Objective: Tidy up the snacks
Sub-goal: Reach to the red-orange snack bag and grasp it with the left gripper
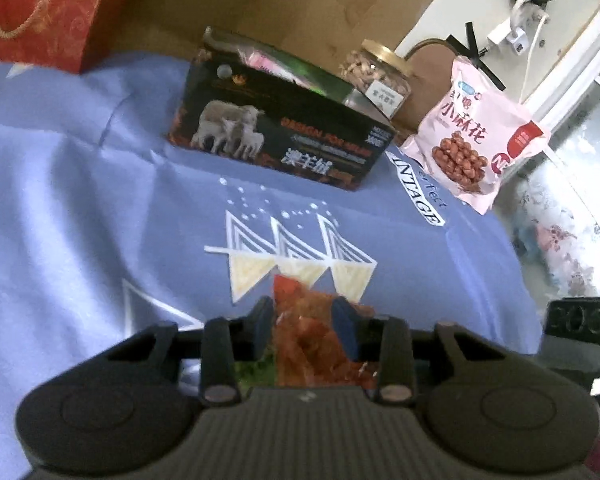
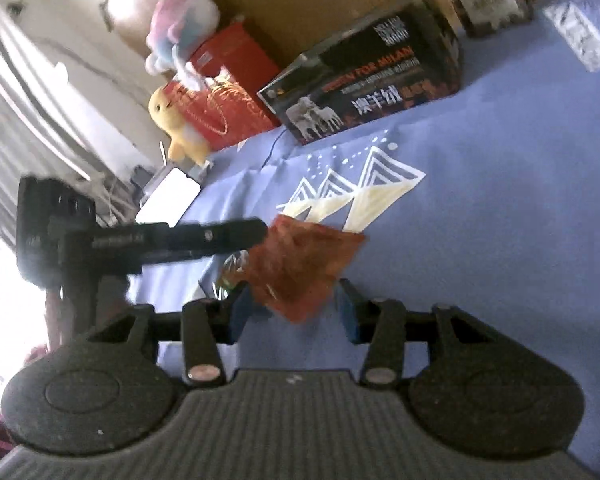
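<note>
Carrying orange snack packet [image 1: 306,340] clamped in left claw [image 1: 305,326] | right claw [image 2: 294,314] agape, empty | next: lift over black box [image 1: 280,136] rim, release inside.

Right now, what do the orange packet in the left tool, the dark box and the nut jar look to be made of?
Orange packet: thin, translucent, crinkly plastic film, going by its folds and see-through tint. Dark box: printed cardboard with a slight sheen; flat panels and sharp edges. Nut jar: clear plastic or glass, unclear which, with a gold, probably metal lid.
</note>
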Demonstrator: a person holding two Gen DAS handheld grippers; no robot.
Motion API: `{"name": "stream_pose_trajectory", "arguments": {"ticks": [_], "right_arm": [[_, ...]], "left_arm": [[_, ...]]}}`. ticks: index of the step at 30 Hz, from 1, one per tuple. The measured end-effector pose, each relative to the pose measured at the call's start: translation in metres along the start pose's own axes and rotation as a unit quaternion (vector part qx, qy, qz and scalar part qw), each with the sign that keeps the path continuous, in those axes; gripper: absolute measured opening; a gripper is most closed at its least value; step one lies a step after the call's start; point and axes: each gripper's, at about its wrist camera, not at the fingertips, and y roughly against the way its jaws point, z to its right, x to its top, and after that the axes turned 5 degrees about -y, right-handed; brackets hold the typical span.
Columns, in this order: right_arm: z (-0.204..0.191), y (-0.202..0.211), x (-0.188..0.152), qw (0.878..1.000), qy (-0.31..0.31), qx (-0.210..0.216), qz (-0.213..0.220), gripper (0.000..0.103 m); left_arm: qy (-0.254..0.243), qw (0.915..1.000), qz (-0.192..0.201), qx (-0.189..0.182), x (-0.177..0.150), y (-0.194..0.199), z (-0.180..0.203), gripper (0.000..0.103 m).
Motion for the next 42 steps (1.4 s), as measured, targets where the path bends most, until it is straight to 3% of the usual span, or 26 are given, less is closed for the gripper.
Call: {"name": "stream_pose_trajectory", "arguments": {"ticks": [1,3,6,8,10,13,16,18,20,22,24,29,34,42], "right_arm": [[0.001,0.0,0.003,1.0,-0.008,0.002,0.003,0.043],[0.0,-0.002,0.008,1.0,-0.006,0.005,0.006,0.017],[0.0,-0.007,0.01,1.0,-0.005,0.006,0.006,0.004],[-0.002,-0.006,0.012,1.0,0.002,0.019,0.007,0.004],[-0.007,-0.007,0.017,0.999,0.011,0.033,0.009,0.004],[-0.018,-0.004,0.024,0.998,0.052,0.012,0.028,0.008],[-0.01,0.011,0.026,0.998,0.044,0.01,0.038,0.016],[-0.009,0.024,0.017,0.996,0.068,-0.02,0.047,0.035],[-0.017,0.032,0.001,0.988,0.133,-0.06,0.044,0.052],[-0.012,0.036,-0.008,0.99,0.123,-0.061,0.017,0.051],[-0.001,0.038,-0.013,0.996,0.08,-0.048,-0.007,0.051],[0.013,0.032,-0.012,1.0,0.005,-0.006,-0.017,0.05],[0.009,0.013,-0.013,1.0,-0.018,0.014,0.0,0.049],[-0.002,0.001,-0.001,0.999,0.022,0.015,0.033,0.049]], "left_arm": [[0.001,1.0,0.002,0.005,0.0,-0.001,0.0,0.031],[0.014,0.9999,0.005,0.005,0.0,0.0,-0.001,0.026],[0.026,0.9996,0.008,-0.004,0.001,0.001,-0.003,0.023],[0.031,0.9987,0.003,-0.04,0.004,0.0,-0.002,0.02],[0.023,0.9988,0.009,-0.043,0.011,0.0,0.005,0.02],[0.007,0.9997,0.022,-0.007,0.019,0.001,0.009,0.021],[0.018,0.9993,0.024,-0.023,0.021,0.006,0.001,0.032],[0.019,0.9994,0.022,-0.02,0.021,0.009,-0.003,0.034],[0.015,0.9995,0.014,-0.024,0.021,0.008,-0.004,0.039],[0.014,0.9994,-0.003,-0.03,0.022,0.003,-0.004,0.047],[-0.001,0.9991,-0.018,-0.037,0.022,-0.004,0.0,0.047],[-0.021,0.9965,-0.062,-0.052,0.02,-0.03,0.01,0.047],[-0.014,0.9974,-0.042,-0.058,0.012,-0.028,0.008,0.048],[0.099,0.9889,0.002,-0.111,-0.003,-0.009,-0.023,0.047]]}}
